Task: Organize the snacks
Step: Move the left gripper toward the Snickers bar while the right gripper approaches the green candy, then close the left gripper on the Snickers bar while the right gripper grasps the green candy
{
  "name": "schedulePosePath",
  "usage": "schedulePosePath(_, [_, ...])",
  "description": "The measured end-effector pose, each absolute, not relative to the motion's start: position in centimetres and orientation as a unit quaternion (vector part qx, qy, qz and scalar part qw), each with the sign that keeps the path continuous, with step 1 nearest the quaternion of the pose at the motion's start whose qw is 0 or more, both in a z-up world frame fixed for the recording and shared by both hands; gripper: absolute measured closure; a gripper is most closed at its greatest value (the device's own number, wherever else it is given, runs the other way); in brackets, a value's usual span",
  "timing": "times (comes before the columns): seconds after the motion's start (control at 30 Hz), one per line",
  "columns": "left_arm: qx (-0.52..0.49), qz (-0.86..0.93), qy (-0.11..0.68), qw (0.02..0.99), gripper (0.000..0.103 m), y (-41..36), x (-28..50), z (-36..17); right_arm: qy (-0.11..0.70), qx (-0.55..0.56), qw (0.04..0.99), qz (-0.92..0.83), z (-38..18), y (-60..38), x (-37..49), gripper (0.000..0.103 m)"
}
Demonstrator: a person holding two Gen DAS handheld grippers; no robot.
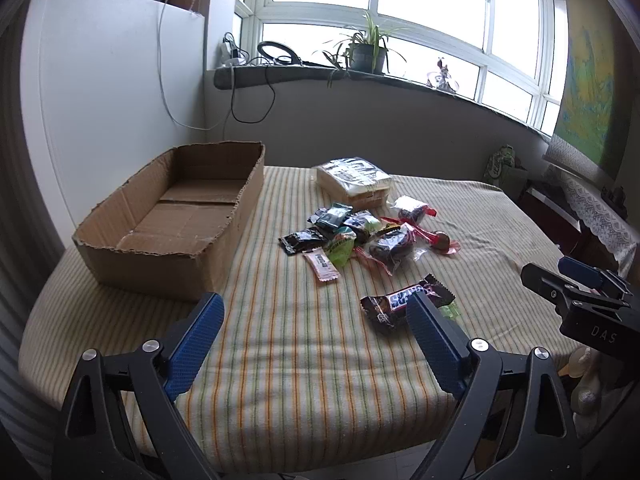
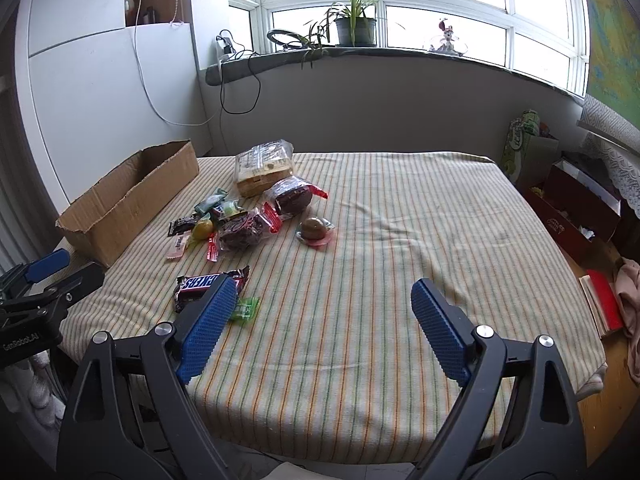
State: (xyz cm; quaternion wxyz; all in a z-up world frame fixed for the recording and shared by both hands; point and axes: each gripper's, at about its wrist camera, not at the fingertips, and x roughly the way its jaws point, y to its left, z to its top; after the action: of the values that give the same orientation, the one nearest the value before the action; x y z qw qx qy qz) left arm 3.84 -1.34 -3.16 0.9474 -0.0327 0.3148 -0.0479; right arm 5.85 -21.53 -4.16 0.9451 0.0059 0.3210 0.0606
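Striped cloth over a tabletop [image 1: 304,360] beneath a wide window. Along the far left edge, an open cardboard box [image 1: 172,216], nothing visible inside.

Near the middle, a loose heap of small snack packets [image 1: 344,236], some overlapping: dark sachets, a green-and-yellow wrapper, a pale pink bar, clear bags of something dark, red-ended wrappers. Just behind the heap, a clear-wrapped stack of sandwich bread or crackers [image 1: 352,182]. Slightly apart to the right, a round brown sweet in clear wrap [image 2: 314,229].

Closer to the cameras, apart from the heap, a Snickers bar [image 2: 204,284] lying flat, with a small green candy [image 2: 245,309] just beside it.

Left tongs [image 1: 316,316] spread wide, nothing between the blue pads, hovering above bare cloth with the Snickers bar beside the right-hand pad. Right tongs [image 2: 324,304] likewise spread and holding nothing, the bar and green candy beside the left-hand pad.

Nothing boxed yet; probably the approach to a first pick, likely the Snickers bar.

Risks from here: both tongs aimed near the same bar, so a collision between them. Flat, slippery wrapper on soft cloth, so pads may slide over it or pinch a fold of cloth instead. Green candy close enough to be knocked aside or caught along with the bar.
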Motion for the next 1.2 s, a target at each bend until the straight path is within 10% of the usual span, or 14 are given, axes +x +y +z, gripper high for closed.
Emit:
schedulePosePath(0.8, [0.062, -0.200, 0.385, 0.899, 0.028, -5.9, 10.1, -6.0, 0.411, 0.014, 0.894, 0.178, -8.7, -20.9, 9.2, 0.050])
schedulePosePath(1.2, [0.083, -0.242, 0.425, 0.868, 0.039, -7.7, 12.8, -8.1, 0.417, -0.015, 0.884, 0.210, -9.2, -20.1, 10.1, 0.051])
